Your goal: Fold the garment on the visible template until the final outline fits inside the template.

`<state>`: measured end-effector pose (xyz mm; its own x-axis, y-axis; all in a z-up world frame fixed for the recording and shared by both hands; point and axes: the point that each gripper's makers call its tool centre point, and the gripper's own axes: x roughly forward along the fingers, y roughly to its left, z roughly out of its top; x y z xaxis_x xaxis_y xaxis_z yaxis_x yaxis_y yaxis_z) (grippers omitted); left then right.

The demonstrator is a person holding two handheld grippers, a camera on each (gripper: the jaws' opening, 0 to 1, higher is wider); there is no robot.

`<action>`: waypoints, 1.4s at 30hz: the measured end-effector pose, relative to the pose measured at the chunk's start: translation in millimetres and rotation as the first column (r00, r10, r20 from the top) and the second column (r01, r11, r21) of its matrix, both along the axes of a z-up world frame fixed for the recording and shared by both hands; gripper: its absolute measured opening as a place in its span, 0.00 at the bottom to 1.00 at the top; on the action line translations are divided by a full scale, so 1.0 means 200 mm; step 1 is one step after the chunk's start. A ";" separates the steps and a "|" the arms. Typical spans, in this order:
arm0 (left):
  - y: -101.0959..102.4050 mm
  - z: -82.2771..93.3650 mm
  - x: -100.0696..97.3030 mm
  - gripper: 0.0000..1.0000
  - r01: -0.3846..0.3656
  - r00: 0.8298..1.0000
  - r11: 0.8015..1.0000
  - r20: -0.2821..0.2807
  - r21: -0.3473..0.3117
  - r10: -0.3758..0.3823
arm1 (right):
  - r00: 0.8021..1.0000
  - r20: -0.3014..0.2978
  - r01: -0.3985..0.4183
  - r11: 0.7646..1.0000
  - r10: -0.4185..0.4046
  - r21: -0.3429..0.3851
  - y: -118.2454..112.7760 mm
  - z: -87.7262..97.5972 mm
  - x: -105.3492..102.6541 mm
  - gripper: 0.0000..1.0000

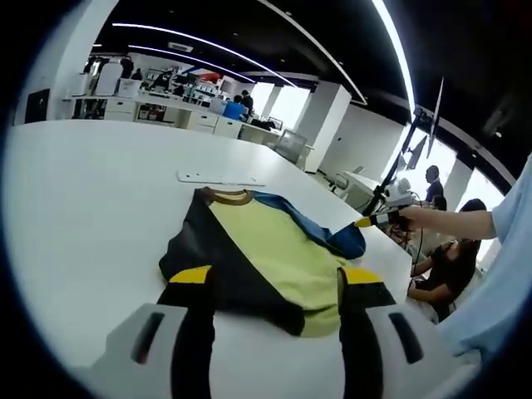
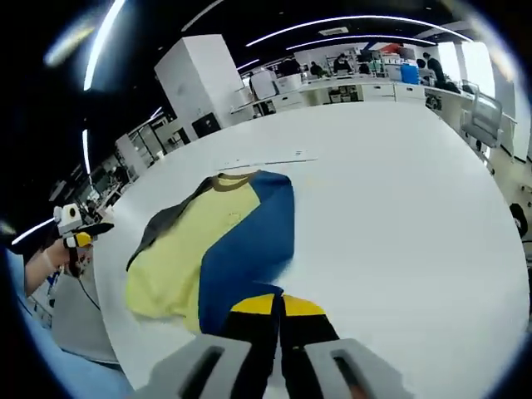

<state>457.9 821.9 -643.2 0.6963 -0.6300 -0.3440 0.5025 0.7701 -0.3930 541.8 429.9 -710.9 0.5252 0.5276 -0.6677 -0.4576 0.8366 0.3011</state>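
The garment (image 1: 258, 253) lay on the white table (image 1: 91, 191), just ahead of the spread left tongs (image 1: 278, 287). The right tongs (image 2: 279, 306) pinched its blue sleeve (image 2: 249, 249) edge.

Garment (image 1: 266, 253): soft matt cloth in yellow, black and blue panels, lightly creased; brown ribbed collar.
Table (image 1: 83, 199): smooth white top with a faint satin sheen, apparently laminate.
Left gripper (image 1: 274, 287): matt black jaws with yellow tips, plastic-looking; smooth pale grey plastic body.
Right gripper (image 2: 278, 312): same matt black jaws, yellow tips, grey plastic housing.
Strip (image 1: 218, 178): flat, white, smooth piece lying on the table; material cannot be told.
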 end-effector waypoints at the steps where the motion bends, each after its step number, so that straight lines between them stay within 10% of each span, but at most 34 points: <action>1: 0.00 0.00 0.00 0.56 0.000 1.000 1.000 -0.001 0.003 0.000 | 1.000 -0.004 0.019 1.000 -0.019 -0.005 -0.04 0.00 0.00 0.00; 20: -0.01 -0.01 0.10 0.55 -0.062 0.998 0.998 -0.011 0.001 0.062 | 0.969 0.018 0.248 0.964 -0.247 -0.094 -0.68 -0.04 0.29 0.00; 32: 0.01 -0.03 0.14 0.55 -0.096 0.995 0.995 -0.032 -0.001 0.096 | 0.944 0.046 0.328 0.922 -0.326 -0.206 -0.82 -0.03 0.34 0.00; 42: 0.03 -0.06 0.14 0.55 -0.105 0.993 0.994 -0.055 0.009 0.106 | 0.958 0.026 0.281 0.915 -0.286 -0.289 -1.03 -0.19 0.57 0.00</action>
<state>486.2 828.1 -654.3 0.7385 -0.5518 -0.3874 0.3960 0.8200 -0.4132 655.1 224.6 -748.7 0.6120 0.1430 -0.7778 -0.1858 0.9820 0.0344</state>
